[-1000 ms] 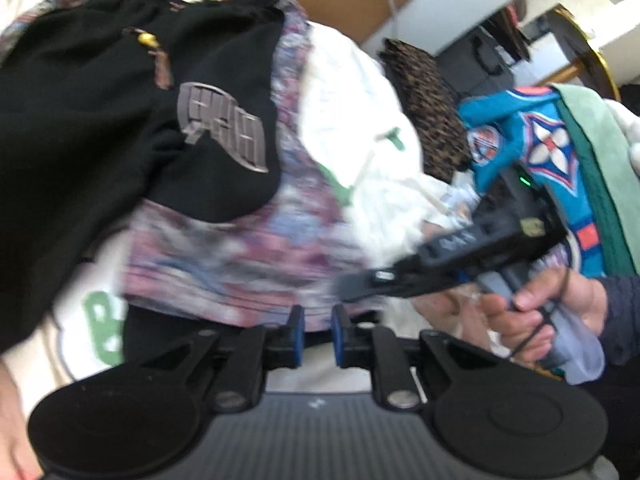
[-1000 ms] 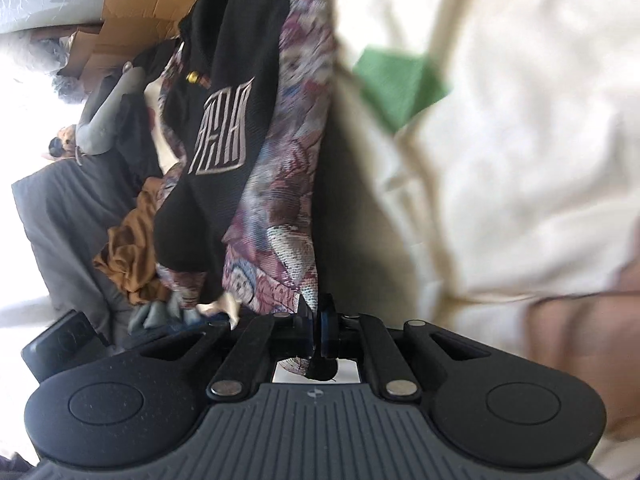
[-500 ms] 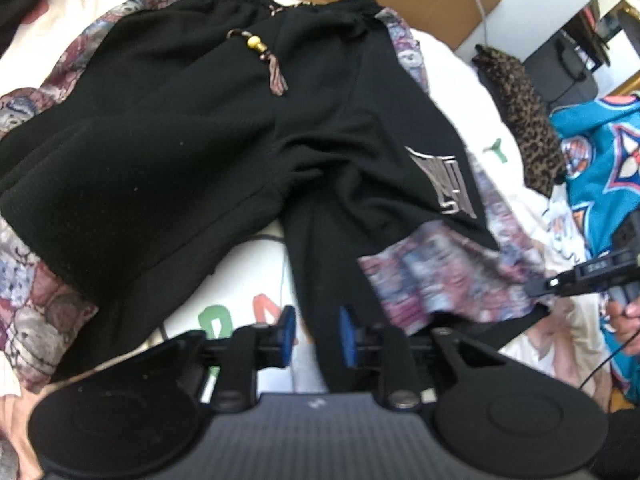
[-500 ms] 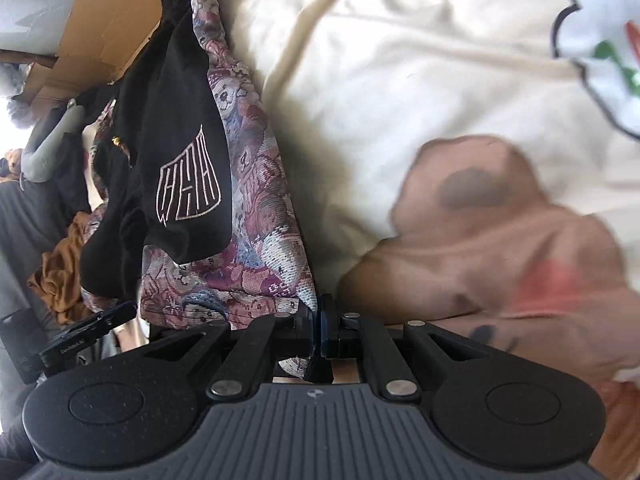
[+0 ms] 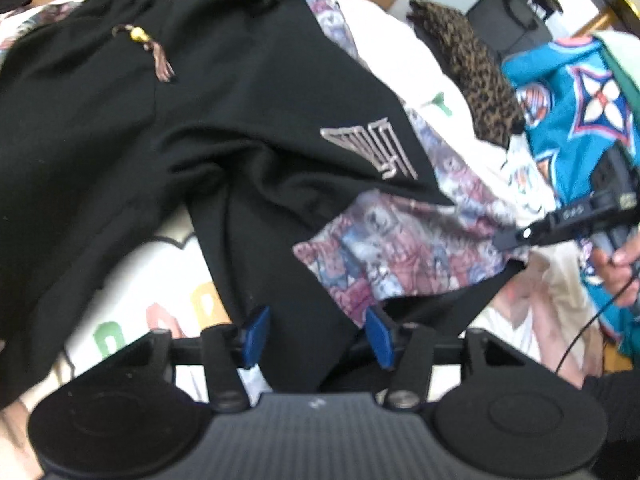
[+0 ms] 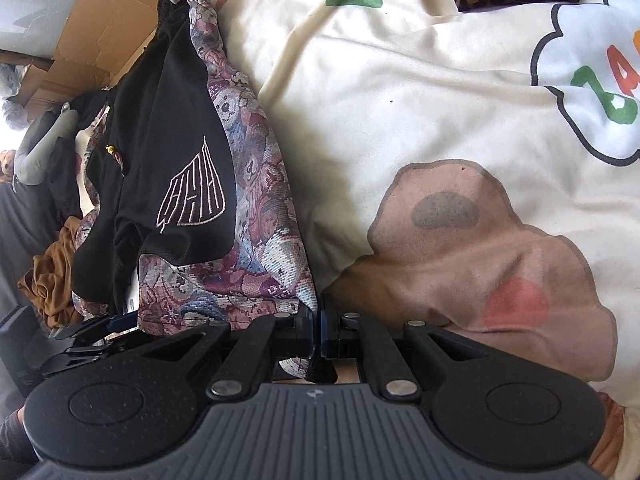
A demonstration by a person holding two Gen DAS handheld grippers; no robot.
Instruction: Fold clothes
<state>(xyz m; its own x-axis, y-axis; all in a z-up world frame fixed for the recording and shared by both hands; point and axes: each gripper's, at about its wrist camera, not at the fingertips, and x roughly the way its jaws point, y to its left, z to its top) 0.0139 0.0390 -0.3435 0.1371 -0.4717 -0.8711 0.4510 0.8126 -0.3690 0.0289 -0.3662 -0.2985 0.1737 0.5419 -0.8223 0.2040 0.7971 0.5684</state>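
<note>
Black shorts [image 5: 224, 128] spread on cream blanket [image 6: 400, 100]. Left gripper [image 5: 318, 334] opening, dark fabric between unpressed pads; right gripper [image 6: 318, 330] clamped on patterned hem [image 6: 248, 280]. Risk: released leg sagging, skewing fold.

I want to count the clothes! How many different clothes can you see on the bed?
3, maybe more hidden. Black shorts lie spread in the middle, a leopard-print piece sits at the far right, and a bright blue jersey lies at the right edge.
</note>
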